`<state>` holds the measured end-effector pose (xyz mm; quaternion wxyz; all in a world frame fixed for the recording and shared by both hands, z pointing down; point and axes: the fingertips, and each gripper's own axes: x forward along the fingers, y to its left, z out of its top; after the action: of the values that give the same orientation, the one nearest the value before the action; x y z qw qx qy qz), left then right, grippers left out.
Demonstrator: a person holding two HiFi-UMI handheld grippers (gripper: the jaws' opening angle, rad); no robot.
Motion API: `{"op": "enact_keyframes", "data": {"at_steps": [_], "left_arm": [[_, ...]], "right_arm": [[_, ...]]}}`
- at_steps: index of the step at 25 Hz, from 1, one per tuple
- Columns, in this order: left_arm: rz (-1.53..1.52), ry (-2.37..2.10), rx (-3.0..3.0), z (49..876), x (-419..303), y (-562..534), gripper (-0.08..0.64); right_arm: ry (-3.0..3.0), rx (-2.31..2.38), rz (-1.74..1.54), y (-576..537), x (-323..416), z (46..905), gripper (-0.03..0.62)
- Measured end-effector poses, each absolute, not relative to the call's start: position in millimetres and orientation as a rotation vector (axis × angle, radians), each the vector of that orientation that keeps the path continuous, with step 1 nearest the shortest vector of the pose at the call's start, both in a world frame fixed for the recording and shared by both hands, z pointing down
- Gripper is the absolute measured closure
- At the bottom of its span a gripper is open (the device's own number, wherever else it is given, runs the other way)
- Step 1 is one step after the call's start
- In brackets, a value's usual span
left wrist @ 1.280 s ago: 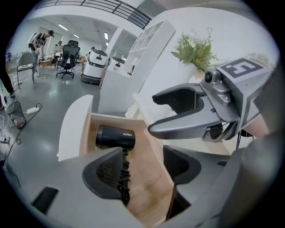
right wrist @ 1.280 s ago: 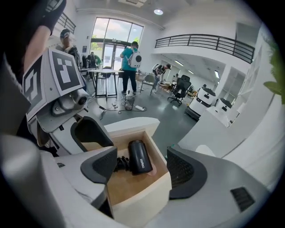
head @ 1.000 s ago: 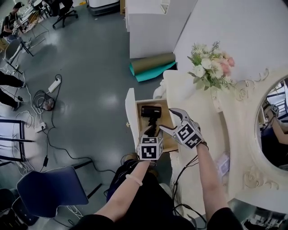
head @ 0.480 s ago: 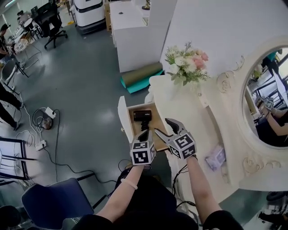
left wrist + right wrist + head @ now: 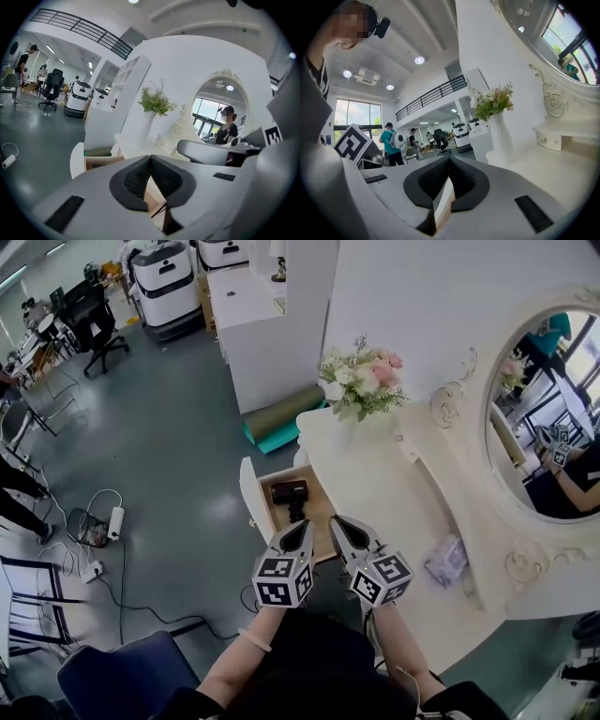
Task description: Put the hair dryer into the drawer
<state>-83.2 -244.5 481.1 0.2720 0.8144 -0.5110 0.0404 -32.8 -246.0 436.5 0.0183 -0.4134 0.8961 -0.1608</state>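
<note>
Head view: dryer (image 5: 289, 495) lies inside the open drawer (image 5: 247, 504), centre frame; placement looks done. If shutting the drawer, press its front panel squarely.
Left tongs (image 5: 302, 527) and right tongs (image 5: 338, 523) sit just below the drawer, touching nothing.
Left gripper view: tips just closed together, empty.
Right gripper view: likewise, empty.

Left gripper (image 5: 302, 527) and right gripper (image 5: 339, 523): pale grey curved jaws, black ribbed pads (image 5: 136, 180). Each bore a cube (image 5: 281, 579) with black-and-white square markers. Clothing (image 5: 319, 652) was black; pale band (image 5: 253, 641) on left wrist.
</note>
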Motion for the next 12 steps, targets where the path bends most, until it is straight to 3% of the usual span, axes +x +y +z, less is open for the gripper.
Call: {"op": "enact_keyframes", "data": {"at_steps": [7, 12], "left_arm": [[-0.017, -1.288, 2.33, 451, -79, -225, 0.541], [-0.039, -1.235, 2.417, 443, -71, -214, 0.541]], "right_arm": [[2.48, -1.327, -0.598, -214, -25, 417, 0.563], [2.379, -1.55, -0.474, -197, -11, 415, 0.565]]}}
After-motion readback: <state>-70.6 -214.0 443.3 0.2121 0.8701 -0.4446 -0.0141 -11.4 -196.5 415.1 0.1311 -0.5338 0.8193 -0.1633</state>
